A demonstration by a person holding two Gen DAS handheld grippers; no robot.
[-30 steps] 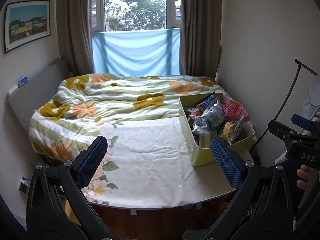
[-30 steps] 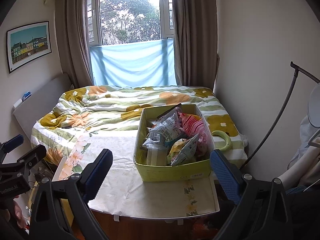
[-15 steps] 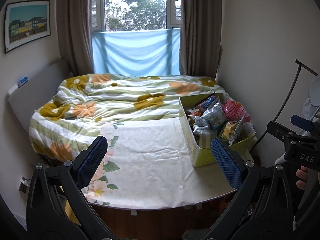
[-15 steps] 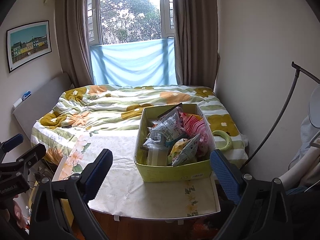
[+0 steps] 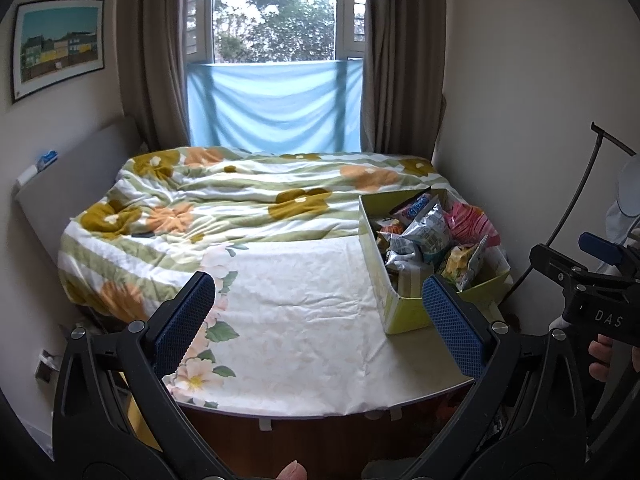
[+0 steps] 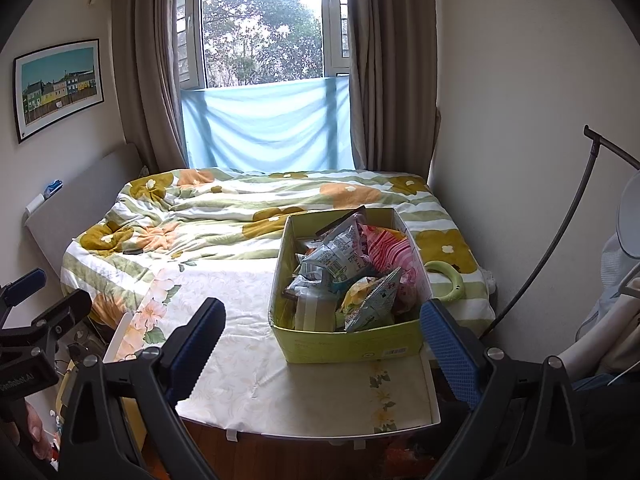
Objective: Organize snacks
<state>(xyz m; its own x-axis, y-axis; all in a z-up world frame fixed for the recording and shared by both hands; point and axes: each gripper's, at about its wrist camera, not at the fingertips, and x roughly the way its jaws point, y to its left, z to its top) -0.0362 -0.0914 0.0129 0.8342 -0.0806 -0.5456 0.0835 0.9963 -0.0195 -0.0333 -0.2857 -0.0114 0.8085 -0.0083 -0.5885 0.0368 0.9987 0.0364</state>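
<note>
A yellow-green cardboard box (image 6: 348,346) stands on the right part of a table with a floral cloth (image 6: 248,344). It is heaped with snack bags: a silver-blue bag (image 6: 338,254), a pink striped bag (image 6: 390,250) and a yellow-and-blue bag (image 6: 370,298). The box also shows in the left wrist view (image 5: 404,312), at the right. My right gripper (image 6: 324,344) is open and empty, held back from the box's near wall. My left gripper (image 5: 318,322) is open and empty over the table's left-middle.
A bed with a flowered duvet (image 6: 240,208) lies behind the table. A green ring (image 6: 450,278) lies on the bed right of the box. A wall is close on the right. A dark curved stand (image 6: 560,240) rises at far right.
</note>
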